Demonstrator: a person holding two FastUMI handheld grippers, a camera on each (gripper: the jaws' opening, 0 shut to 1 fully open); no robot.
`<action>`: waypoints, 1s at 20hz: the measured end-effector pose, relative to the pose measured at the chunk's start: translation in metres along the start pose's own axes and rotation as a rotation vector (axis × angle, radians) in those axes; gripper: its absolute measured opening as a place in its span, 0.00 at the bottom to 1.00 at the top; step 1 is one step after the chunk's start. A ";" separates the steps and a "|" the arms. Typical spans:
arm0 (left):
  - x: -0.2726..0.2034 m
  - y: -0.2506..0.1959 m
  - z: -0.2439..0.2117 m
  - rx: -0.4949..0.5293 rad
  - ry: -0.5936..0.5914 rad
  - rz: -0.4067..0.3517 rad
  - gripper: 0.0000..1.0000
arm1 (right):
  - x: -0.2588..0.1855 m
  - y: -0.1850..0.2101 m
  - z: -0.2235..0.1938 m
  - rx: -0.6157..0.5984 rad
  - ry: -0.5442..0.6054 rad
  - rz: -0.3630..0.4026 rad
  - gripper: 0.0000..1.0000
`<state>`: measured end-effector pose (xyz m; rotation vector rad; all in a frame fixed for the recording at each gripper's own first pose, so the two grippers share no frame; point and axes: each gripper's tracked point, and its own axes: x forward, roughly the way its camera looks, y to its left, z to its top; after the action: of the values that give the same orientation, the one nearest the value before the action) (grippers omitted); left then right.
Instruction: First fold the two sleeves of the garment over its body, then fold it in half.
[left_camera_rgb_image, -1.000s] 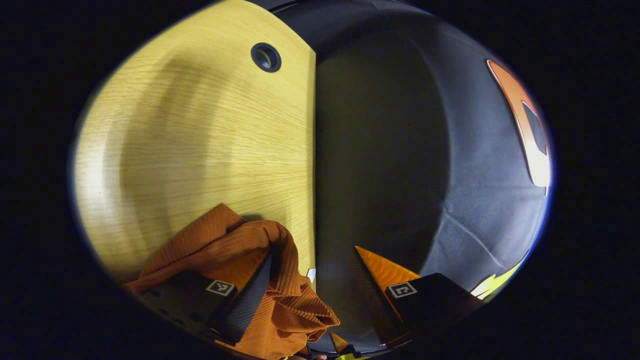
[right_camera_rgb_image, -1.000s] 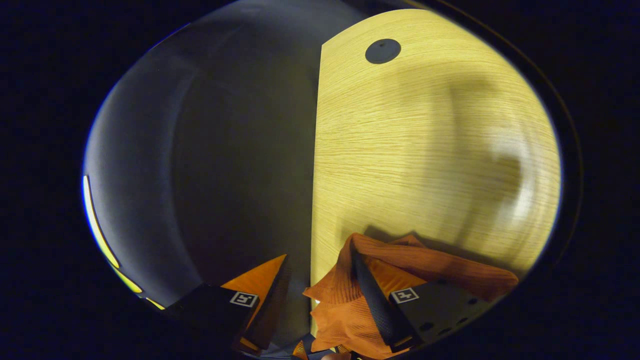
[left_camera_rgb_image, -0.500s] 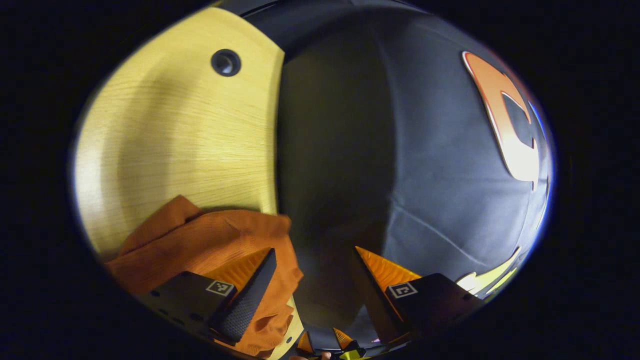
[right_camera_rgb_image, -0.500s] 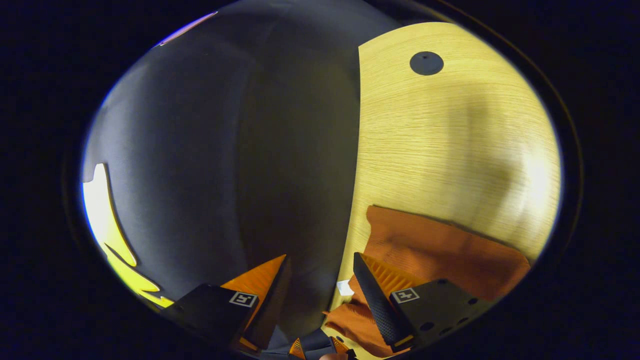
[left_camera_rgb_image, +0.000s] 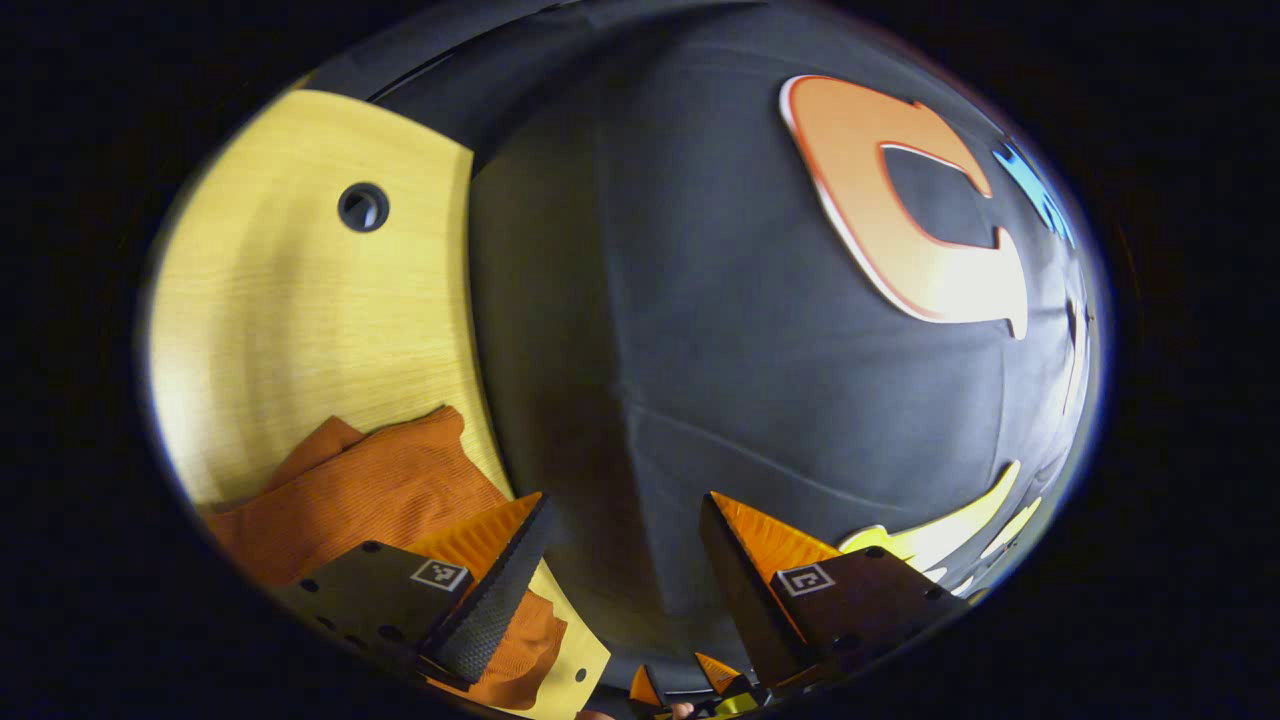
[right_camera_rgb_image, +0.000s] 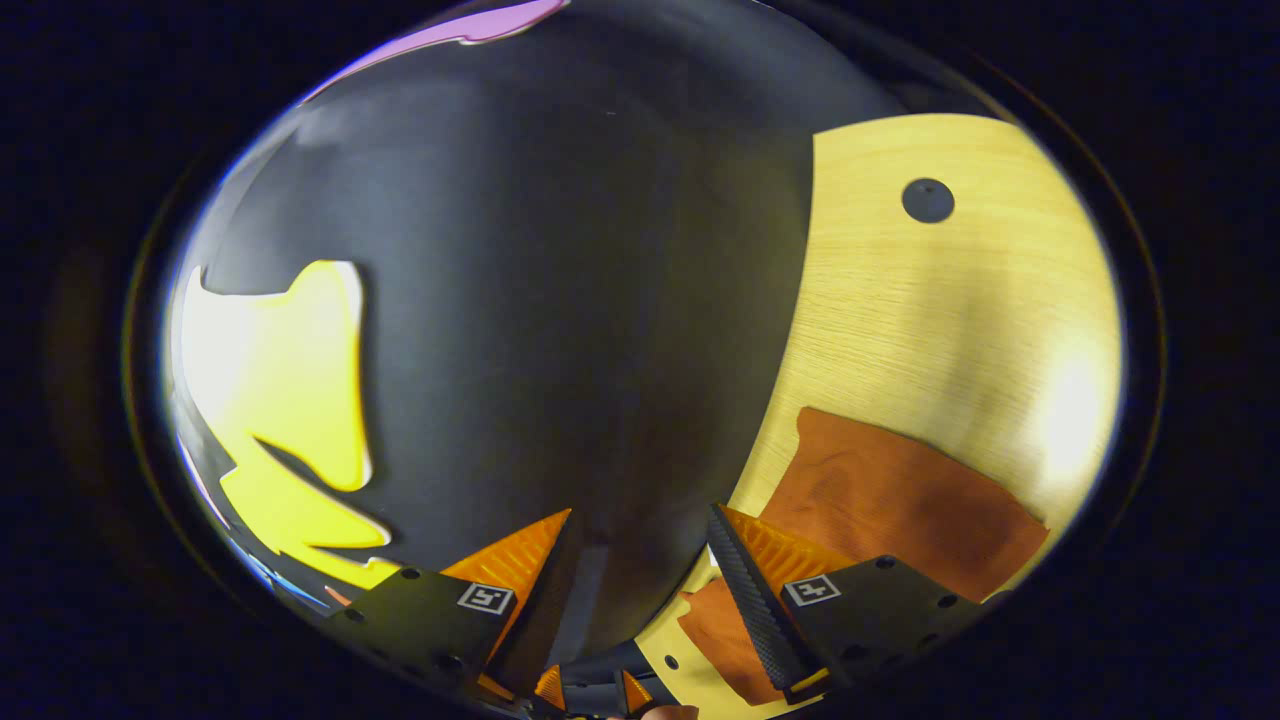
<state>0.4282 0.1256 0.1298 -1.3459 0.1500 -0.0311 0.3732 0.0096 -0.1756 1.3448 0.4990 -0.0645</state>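
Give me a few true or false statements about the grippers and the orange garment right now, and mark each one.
1. The left gripper is clamped on the orange garment. False: its jaws stand apart with nothing between them.
2. The garment lies on the wooden table. True.
3. The right gripper is open. True.
4. The garment hangs in the air between both grippers. False: it rests flat on the table.
5. The table has a round dark hole. True.
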 end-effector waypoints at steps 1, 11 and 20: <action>-0.008 -0.010 0.002 0.038 -0.003 -0.002 0.96 | -0.011 0.009 -0.002 -0.045 0.001 0.010 0.83; -0.122 -0.087 0.036 0.546 -0.117 0.007 0.96 | -0.136 0.081 -0.025 -0.559 -0.066 0.089 0.85; -0.191 -0.093 0.015 1.032 -0.113 0.068 0.97 | -0.219 0.092 -0.030 -0.996 -0.217 0.073 0.93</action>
<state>0.2474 0.1404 0.2405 -0.3101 0.0625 0.0242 0.1985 0.0077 -0.0123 0.3697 0.2293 0.0922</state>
